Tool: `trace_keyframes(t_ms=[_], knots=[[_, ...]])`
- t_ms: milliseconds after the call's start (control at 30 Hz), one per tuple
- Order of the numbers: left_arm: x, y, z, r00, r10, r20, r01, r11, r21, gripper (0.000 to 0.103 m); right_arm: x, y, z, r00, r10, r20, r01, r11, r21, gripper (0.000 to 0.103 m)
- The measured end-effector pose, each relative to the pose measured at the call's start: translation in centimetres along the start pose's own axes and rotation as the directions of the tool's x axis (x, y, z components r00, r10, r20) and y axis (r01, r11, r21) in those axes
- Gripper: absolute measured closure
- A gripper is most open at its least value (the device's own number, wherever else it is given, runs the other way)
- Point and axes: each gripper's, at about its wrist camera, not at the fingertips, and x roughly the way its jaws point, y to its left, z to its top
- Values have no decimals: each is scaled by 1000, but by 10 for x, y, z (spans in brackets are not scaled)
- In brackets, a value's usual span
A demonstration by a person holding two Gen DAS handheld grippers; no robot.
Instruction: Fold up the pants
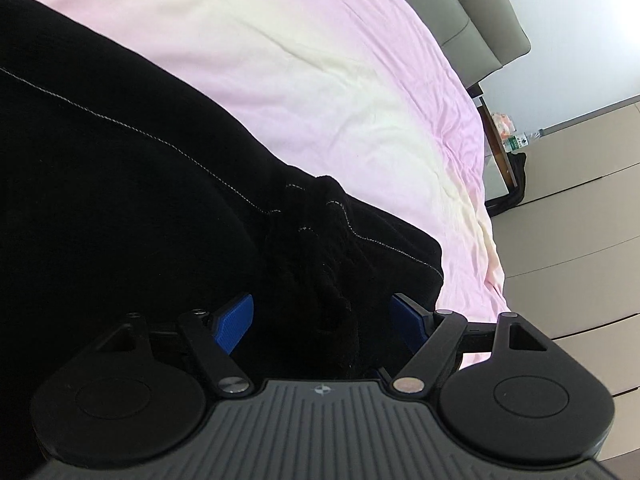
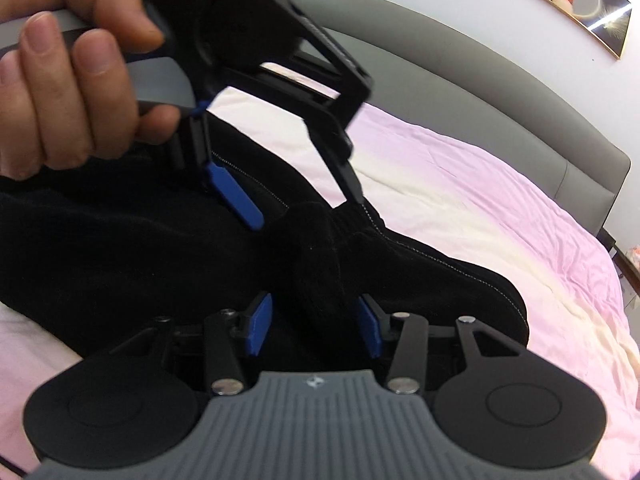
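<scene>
Black pants (image 1: 120, 184) with pale stitching lie on a pink and cream bed sheet (image 1: 320, 80). My left gripper (image 1: 324, 316) has its blue pads apart, with a bunched ridge of the pants' fabric between them. In the right wrist view the pants (image 2: 100, 240) fill the middle. My right gripper (image 2: 316, 324) also stands open around a raised fold of the fabric. The left gripper (image 2: 304, 208) shows above it, held by a hand (image 2: 68, 60), its blue-padded fingers (image 2: 236, 196) spread over the same fold.
A grey padded headboard (image 2: 480, 92) runs behind the bed. A bedside table with a bottle (image 1: 516, 144) stands past the bed's edge, next to pale floor tiles (image 1: 580, 240). A framed picture (image 2: 560, 0) hangs on the wall.
</scene>
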Motion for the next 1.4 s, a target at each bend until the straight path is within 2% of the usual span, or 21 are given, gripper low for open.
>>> trace_keyframes(t_ms=[200,300,367,400,433,467,500,533,600,800,867,1000,1067,1133,1200,1300,1333,1400], knots=[[6,-2,-6,997,62,46,-64,997,53,13,7,-4,0,1000,-19,-4,19,1000,18,60],[5,-5,-7,999,31,30,-34,996,87,13,13,-5,1,1000,-20,-9,20,1000,18,60],[8,-10,-9,999,42,15,-44,991,126,13,15,-2,2,1000,-23,-14,23,1000,13,60],[10,-12,-11,998,57,10,-58,987,152,19,16,-1,1,1000,-24,-19,24,1000,12,60],[12,-15,-13,996,87,12,-88,980,179,39,17,-1,1,999,-26,-22,26,1000,10,60],[12,-17,-15,992,126,17,-127,972,199,48,17,1,1,999,-27,-25,28,1000,10,60],[10,-19,-17,989,143,24,-145,966,213,55,16,1,1,999,-21,-26,21,1000,15,71],[7,-20,-20,991,129,34,-133,964,229,60,15,1,2,1000,-17,-24,18,1000,19,83],[-3,-23,-24,994,100,48,-109,963,246,64,11,2,3,1000,-18,-6,19,1000,10,90],[-55,-19,-31,995,-25,96,7,983,182,67,-31,4,13,989,-9,150,12,1000,-16,93],[-70,-12,-38,993,-33,113,13,986,165,68,-40,9,17,986,16,164,-11,999,-31,93],[-68,13,-48,993,48,105,-63,989,136,68,-33,29,16,991,90,103,-78,991,-111,93],[-58,27,-48,995,58,81,-66,993,94,68,-24,38,12,994,97,56,-87,984,-156,92],[-49,32,-48,994,80,72,-86,992,92,68,-17,41,10,995,98,20,-94,983,-157,86],[-41,32,-48,991,114,65,-121,986,116,67,-14,36,12,990,139,0,-138,984,-114,77],[-41,31,-49,990,123,65,-131,982,138,67,-27,-4,16,960,269,84,-277,955,109,75],[-41,32,-50,991,118,63,-126,983,135,66,-31,-16,17,957,264,119,-282,943,178,74],[-43,35,-50,992,111,58,-118,985,125,65,-34,-46,14,971,189,147,-227,925,305,74]])
